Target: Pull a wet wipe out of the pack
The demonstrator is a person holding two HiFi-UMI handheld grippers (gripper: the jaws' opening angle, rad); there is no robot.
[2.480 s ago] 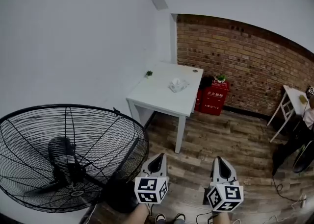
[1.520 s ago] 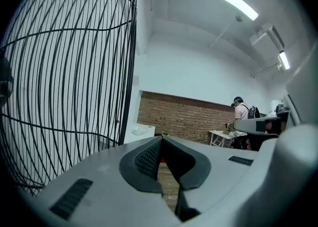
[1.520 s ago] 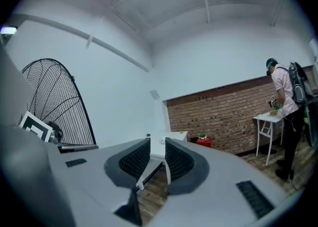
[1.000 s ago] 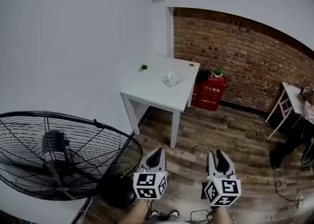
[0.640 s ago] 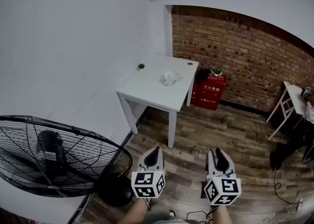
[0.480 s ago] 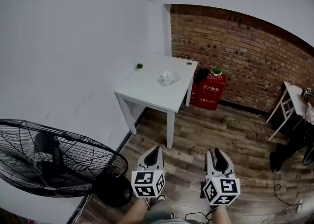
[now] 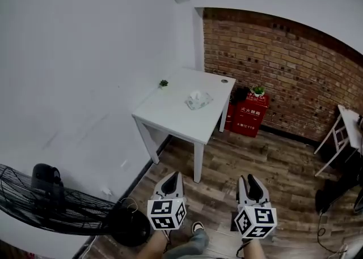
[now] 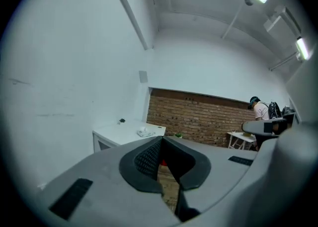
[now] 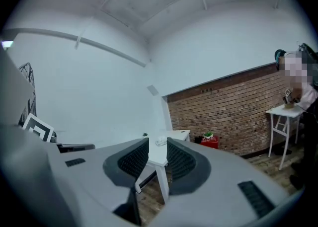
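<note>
The wet wipe pack (image 7: pixel 197 100) is a small pale packet with a tuft of wipe sticking up, lying on a white table (image 7: pixel 170 113) against the white wall. It is also visible, tiny, in the left gripper view (image 8: pixel 145 132) and between the jaws in the right gripper view (image 9: pixel 161 141). Both grippers are held low over the wood floor, well short of the table. The left gripper (image 7: pixel 169 183) (image 8: pixel 160 141) has its tips together and holds nothing. The right gripper (image 7: pixel 251 183) (image 9: pixel 157 146) stands slightly open and empty.
A large black floor fan (image 7: pixel 54 204) stands at the lower left by the wall. A red box (image 7: pixel 249 117) with a small plant sits by the brick wall beside the table. A tiny potted plant (image 7: pixel 163 83) is on the table's far corner. A white side table (image 7: pixel 343 130) is at the right.
The view has advanced toward the table, which now looks larger and nearer. The fan has slid off toward the lower left edge. Both grippers stay low in the view.
</note>
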